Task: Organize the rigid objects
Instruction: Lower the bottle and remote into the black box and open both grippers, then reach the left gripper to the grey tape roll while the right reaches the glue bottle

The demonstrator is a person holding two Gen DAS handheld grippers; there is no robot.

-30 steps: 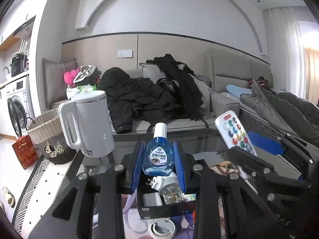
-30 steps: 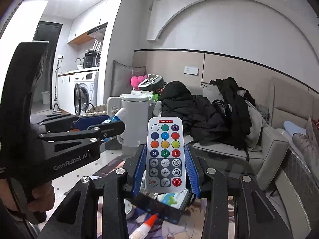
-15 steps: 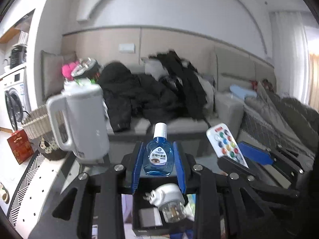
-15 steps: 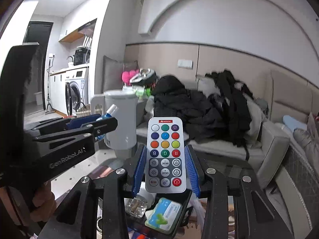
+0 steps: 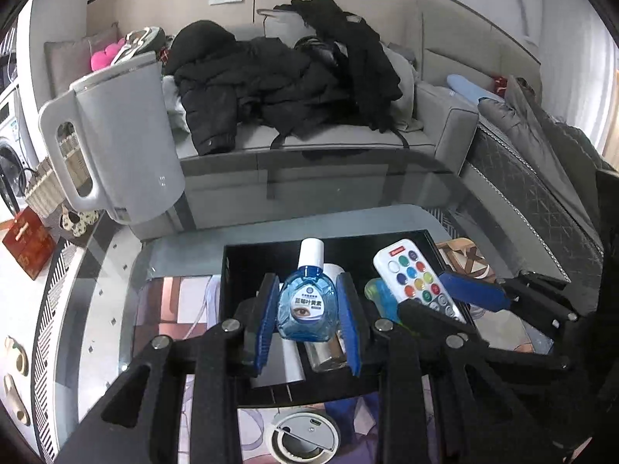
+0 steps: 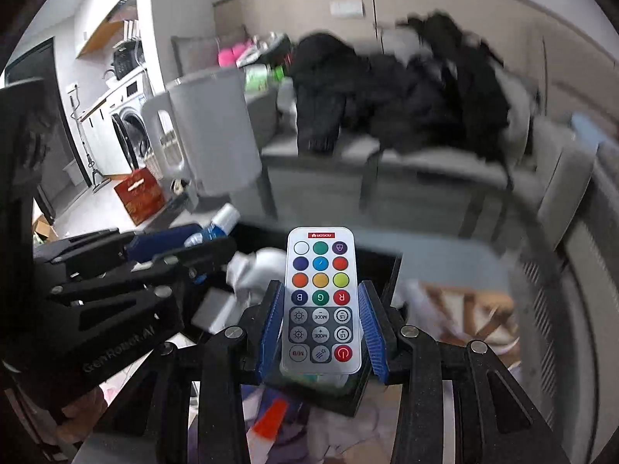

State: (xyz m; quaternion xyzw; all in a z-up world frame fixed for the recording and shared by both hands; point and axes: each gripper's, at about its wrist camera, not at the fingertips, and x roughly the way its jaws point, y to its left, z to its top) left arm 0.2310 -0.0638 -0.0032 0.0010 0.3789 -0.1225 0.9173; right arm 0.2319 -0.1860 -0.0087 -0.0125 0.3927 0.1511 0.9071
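Now both loads hang over the black box (image 5: 232, 270) at frame centre, ready to drop in. Left gripper (image 5: 308, 321) clamps the eye-drop bottle (image 5: 307, 301); right gripper (image 6: 321, 328) pinches the remote (image 6: 320, 297). Next: lower, then release inside.

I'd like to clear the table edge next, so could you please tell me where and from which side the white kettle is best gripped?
Grip the white kettle by its loop handle, coming from the left in the left wrist view. The handle juts out on that side, upright with an open slot; the body looks too broad for a hand-held gripper.
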